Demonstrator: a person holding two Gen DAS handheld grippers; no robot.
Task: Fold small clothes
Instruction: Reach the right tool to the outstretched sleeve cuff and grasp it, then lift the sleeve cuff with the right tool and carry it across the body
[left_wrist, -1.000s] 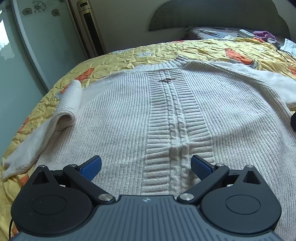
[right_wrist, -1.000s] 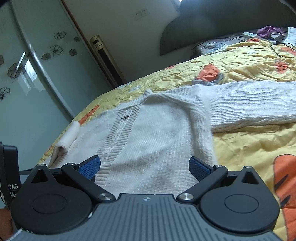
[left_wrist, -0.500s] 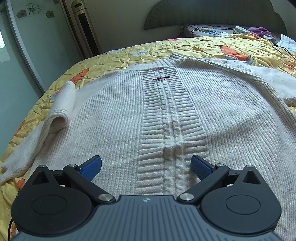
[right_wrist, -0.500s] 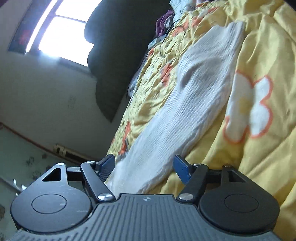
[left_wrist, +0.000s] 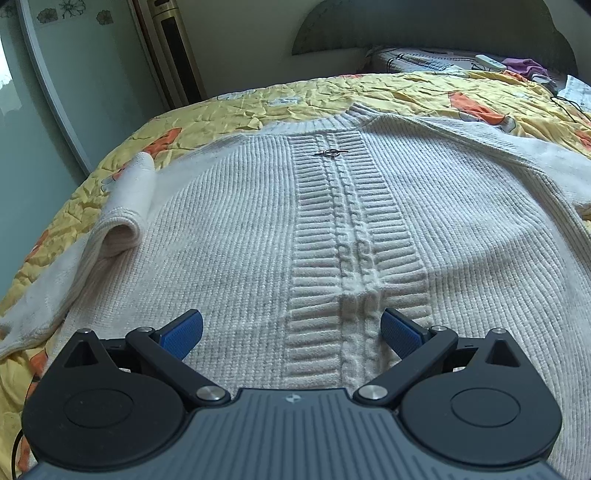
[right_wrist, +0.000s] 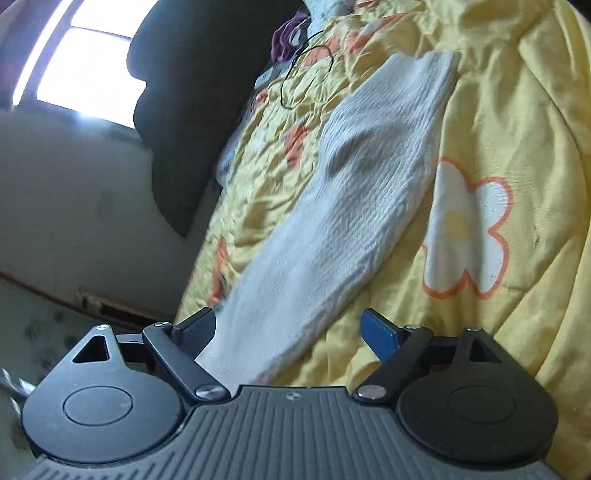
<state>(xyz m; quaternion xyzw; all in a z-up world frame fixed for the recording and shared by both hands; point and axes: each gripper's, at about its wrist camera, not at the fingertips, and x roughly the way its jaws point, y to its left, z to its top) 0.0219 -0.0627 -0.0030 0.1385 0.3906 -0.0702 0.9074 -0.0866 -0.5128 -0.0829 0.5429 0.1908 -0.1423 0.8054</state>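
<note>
My right gripper (right_wrist: 288, 332) is rolled onto its side with the jaws opening; the sweater's right sleeve (right_wrist: 354, 206) runs up between them from the base toward one o'clock, no pad pressing it, so I judge I am lining up to pinch it and carry it over the body. The sleeve is a fine ribbed knit, soft and flattened, its cuff squared off at the far end; it lies on a crinkled yellow quilt (right_wrist: 517, 110) printed with orange-rimmed white flowers. My left gripper (left_wrist: 291, 328) hangs wide and empty low over the hem of the sweater (left_wrist: 229, 229), likely ready to pin the cloth; nothing sits between its blue pads (left_wrist: 183, 334). The sweater lies flat, neck at twelve o'clock; a raised cable band (left_wrist: 351, 229) runs down its middle. At nine o'clock the left sleeve (left_wrist: 125, 214) is doubled in a soft roll.
</note>
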